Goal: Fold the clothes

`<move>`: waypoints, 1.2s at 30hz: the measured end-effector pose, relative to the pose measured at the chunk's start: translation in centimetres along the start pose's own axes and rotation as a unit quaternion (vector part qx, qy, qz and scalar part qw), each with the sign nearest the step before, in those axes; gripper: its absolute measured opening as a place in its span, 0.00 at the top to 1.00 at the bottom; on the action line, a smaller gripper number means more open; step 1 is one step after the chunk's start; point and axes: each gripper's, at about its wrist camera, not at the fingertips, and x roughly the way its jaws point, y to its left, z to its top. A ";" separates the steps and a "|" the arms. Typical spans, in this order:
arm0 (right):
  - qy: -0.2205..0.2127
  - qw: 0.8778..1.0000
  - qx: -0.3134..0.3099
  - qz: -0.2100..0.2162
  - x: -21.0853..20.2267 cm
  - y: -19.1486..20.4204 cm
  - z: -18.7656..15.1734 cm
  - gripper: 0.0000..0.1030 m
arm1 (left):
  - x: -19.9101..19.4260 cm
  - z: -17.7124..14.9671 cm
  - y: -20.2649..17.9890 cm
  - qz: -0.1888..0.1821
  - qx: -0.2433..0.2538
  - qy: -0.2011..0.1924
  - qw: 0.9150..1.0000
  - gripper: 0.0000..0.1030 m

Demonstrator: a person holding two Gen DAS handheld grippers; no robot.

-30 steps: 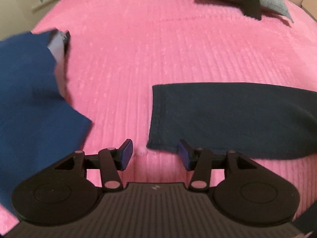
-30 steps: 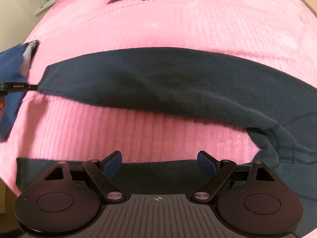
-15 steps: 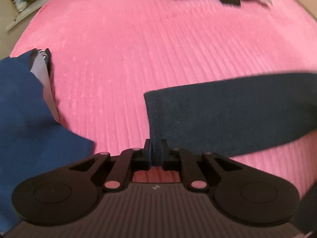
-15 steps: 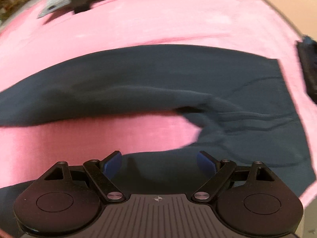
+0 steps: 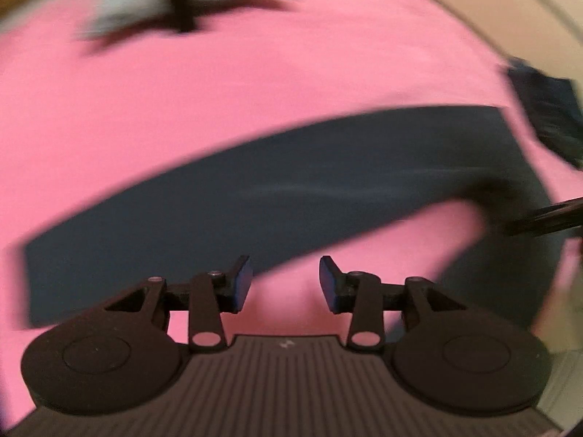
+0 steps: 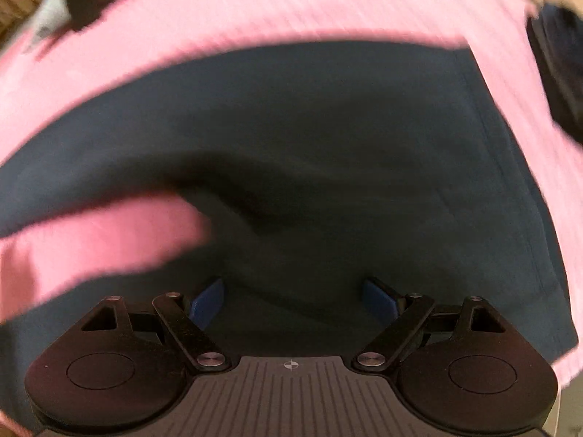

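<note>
Black linkage arms fill the bottom of both views; the left gripper (image 5: 285, 279) stands parted over bare pink bedding (image 5: 182, 109), holding nothing, and the right gripper (image 6: 293, 300) gapes wide above the dark navy trousers (image 6: 328, 145), also empty. One trouser leg (image 5: 255, 189) stretches across the middle of the left view. Farther back, blurred, a grey folded garment (image 5: 138, 3) sits upper left, and a dark cloth (image 6: 557, 73) lies at the right edge.

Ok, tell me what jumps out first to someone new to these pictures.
Dark navy trousers sprawl across a bright pink ribbed blanket, filling the middle of both views. Both grippers hang open and empty: the left gripper over bare pink, the right gripper over the cloth.
</note>
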 end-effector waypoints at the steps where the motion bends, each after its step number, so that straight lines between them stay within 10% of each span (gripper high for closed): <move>1: 0.009 1.000 0.006 0.004 -0.1 -1.7 -0.5 0.17 | 1.6 0.5 -2.7 -0.027 0.007 0.008 1.000 0.66; 8: 0.018 0.998 0.064 -0.006 -3.6 -12.5 -4.7 0.17 | 11.3 1.8 -17.0 -0.090 0.097 0.069 0.989 0.62; 18: -0.030 0.992 0.125 -0.009 -5.1 -19.0 -5.1 0.17 | 11.6 2.1 -19.8 -0.128 0.171 0.161 0.963 0.68; 31: -0.104 0.994 -0.012 0.033 -1.5 -17.4 7.6 0.18 | 9.9 3.4 -17.2 -0.067 0.128 0.095 0.985 0.66; 35: -0.076 0.996 -0.037 0.038 1.2 -17.2 9.4 0.60 | 10.1 2.9 -16.4 -0.047 0.126 0.096 0.986 0.66; 36: -0.074 0.996 -0.041 0.035 1.4 -17.1 9.3 0.85 | 10.1 2.8 -16.3 -0.044 0.124 0.095 0.987 0.66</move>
